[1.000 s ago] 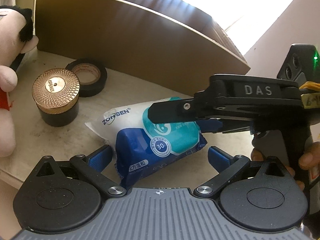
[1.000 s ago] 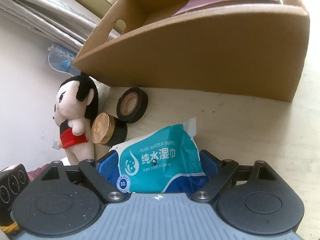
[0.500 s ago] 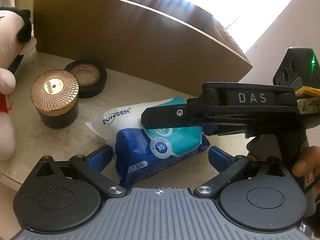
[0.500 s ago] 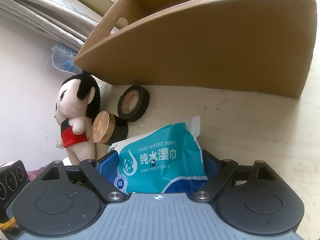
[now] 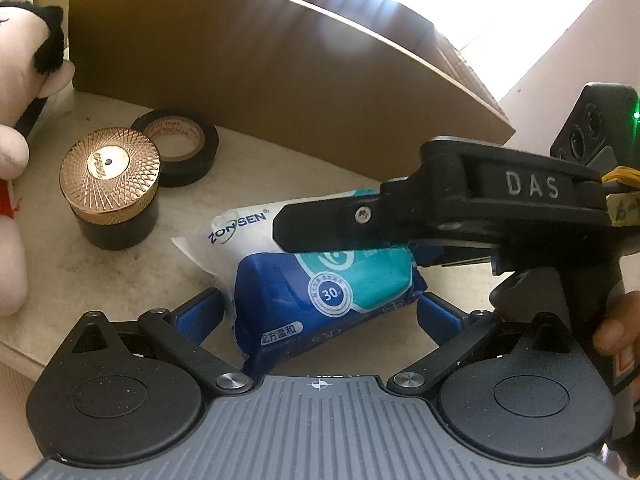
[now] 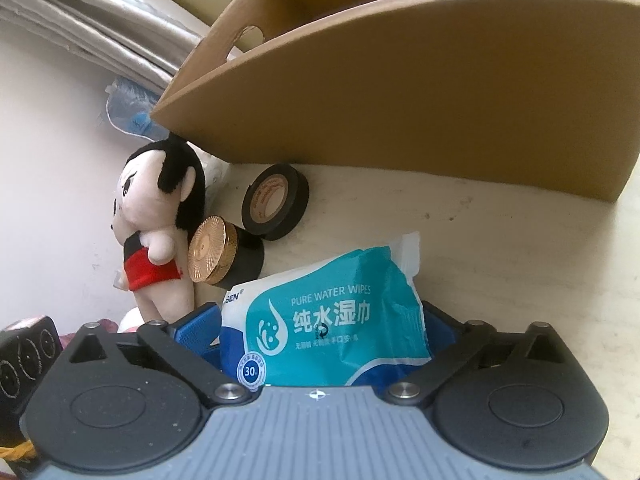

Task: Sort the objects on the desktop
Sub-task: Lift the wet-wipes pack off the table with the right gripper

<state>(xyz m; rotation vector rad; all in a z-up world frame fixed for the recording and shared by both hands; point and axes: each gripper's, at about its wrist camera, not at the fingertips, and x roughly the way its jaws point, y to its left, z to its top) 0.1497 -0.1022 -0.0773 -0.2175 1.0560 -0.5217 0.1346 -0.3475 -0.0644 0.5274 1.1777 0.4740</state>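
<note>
Right gripper (image 6: 320,332) fingers are opening around the soft teal-and-blue wet-wipe pack (image 6: 332,328) lying on the pale counter (image 6: 500,248); left gripper (image 5: 320,312) spread wide, empty. Closing now could squash it or let it slip.

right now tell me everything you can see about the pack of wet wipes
The pack of wet wipes is a soft plastic pouch, teal and white on its face and dark blue along one edge, printed "PURE WATER WIPES", with a round "30" badge. It lies flat on the pale desk between the right gripper fingers, whose jaws are opening. It also sits between the left gripper pads, untouched.
</note>
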